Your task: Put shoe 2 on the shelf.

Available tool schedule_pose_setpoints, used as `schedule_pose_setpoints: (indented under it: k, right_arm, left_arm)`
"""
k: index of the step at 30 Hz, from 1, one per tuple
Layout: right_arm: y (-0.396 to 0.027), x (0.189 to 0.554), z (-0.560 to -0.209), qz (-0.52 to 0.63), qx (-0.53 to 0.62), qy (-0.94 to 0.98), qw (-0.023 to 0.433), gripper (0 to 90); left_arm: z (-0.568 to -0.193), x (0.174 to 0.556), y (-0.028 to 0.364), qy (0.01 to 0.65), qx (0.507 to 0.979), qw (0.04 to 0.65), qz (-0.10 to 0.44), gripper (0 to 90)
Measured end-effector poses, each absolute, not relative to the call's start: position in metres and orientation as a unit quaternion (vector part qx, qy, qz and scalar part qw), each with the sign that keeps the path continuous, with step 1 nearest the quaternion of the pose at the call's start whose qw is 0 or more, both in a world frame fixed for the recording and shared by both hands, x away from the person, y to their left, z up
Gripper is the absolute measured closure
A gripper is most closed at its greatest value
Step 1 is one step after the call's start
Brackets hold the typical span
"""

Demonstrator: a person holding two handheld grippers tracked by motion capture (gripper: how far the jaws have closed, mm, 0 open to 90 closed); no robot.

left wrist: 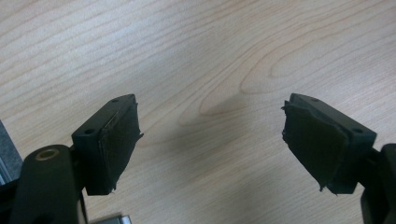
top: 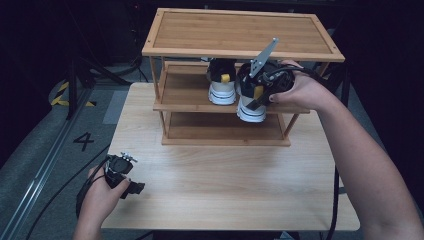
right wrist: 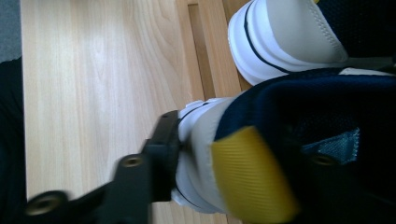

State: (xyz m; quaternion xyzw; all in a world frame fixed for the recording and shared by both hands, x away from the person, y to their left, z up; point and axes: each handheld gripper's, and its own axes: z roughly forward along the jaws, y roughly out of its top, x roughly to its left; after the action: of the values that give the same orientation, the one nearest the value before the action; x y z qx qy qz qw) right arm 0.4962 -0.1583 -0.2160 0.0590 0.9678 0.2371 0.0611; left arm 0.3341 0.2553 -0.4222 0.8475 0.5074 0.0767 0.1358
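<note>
Two white and navy sneakers with yellow heel tabs stand on the middle shelf of a bamboo rack (top: 182,95). The left sneaker (top: 222,89) sits fully on the shelf. The right sneaker (top: 250,111) has its heel hanging over the shelf's front edge. My right gripper (top: 260,92) straddles that heel (right wrist: 201,140): one jaw is outside against the white heel, the other inside the navy collar, and they look loosened, not squeezing. The other sneaker (right wrist: 289,37) lies just beyond. My left gripper (top: 134,187) (left wrist: 210,140) rests open over bare table at the near left.
The rack has a wide top shelf (top: 240,30) overhanging the shoes, and a bottom shelf (top: 225,131) with nothing on it. Its side posts flank the right hand. The light wooden table (top: 225,180) spreads in front of the rack. Black cables trail off both sides.
</note>
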Motion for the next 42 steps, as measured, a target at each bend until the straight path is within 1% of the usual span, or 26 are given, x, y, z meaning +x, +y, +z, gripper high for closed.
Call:
schedule_pose_setpoints:
  k: [1,2,7,14,16,21,23,27,31,35,36,37,39,41,42]
  right_arm:
    - [-0.159,0.495,-0.216,0.239,0.061,0.966,0.073,48.3]
    - [-0.159,0.494,-0.216,0.244,0.061,0.964,0.083,47.0]
    - [-0.166,0.489,-0.214,0.270,0.063,0.954,0.112,44.6]
    - [-0.182,0.475,-0.196,0.330,0.081,0.929,0.146,44.3]
    - [-0.189,0.471,-0.192,0.342,0.089,0.924,0.146,44.8]
    - [-0.207,0.456,-0.183,0.373,0.114,0.907,0.159,49.7]
    - [-0.214,0.448,-0.180,0.390,0.132,0.896,0.163,53.4]
    - [-0.223,0.436,-0.181,0.414,0.172,0.880,0.156,60.8]
    - [-0.228,0.423,-0.192,0.429,0.205,0.865,0.158,72.7]
    - [-0.224,0.420,-0.210,0.431,0.229,0.859,0.156,81.7]
    - [-0.224,0.420,-0.210,0.431,0.229,0.859,0.156,81.7]
    - [-0.222,0.421,-0.222,0.438,0.236,0.855,0.147,85.4]
    - [-0.219,0.425,-0.232,0.438,0.239,0.856,0.135,87.3]
    - [-0.217,0.428,-0.237,0.435,0.244,0.856,0.138,89.2]
    - [-0.216,0.431,-0.240,0.431,0.248,0.855,0.147,89.9]
  left_arm:
    - [-0.422,0.335,0.254,0.507,0.848,0.137,0.074,18.9]
    - [-0.422,0.337,0.253,0.504,0.850,0.136,0.074,18.8]
    - [-0.422,0.347,0.246,0.495,0.855,0.139,0.071,18.9]
    - [-0.421,0.359,0.234,0.481,0.863,0.143,0.066,18.9]
    - [-0.421,0.362,0.231,0.475,0.866,0.144,0.066,18.9]
    - [-0.420,0.367,0.224,0.464,0.872,0.145,0.061,18.8]
    - [-0.420,0.368,0.222,0.462,0.873,0.144,0.061,18.8]
    - [-0.419,0.369,0.220,0.465,0.872,0.139,0.062,19.0]
    - [-0.419,0.369,0.221,0.463,0.873,0.141,0.061,18.8]
    - [-0.420,0.367,0.222,0.467,0.871,0.141,0.061,18.8]
    - [-0.420,0.367,0.222,0.467,0.871,0.141,0.061,18.8]
    - [-0.420,0.365,0.224,0.467,0.871,0.141,0.063,18.8]
    - [-0.421,0.364,0.226,0.473,0.867,0.141,0.062,18.9]
    - [-0.421,0.362,0.229,0.474,0.867,0.139,0.063,18.9]
    - [-0.422,0.361,0.230,0.475,0.866,0.141,0.065,18.9]
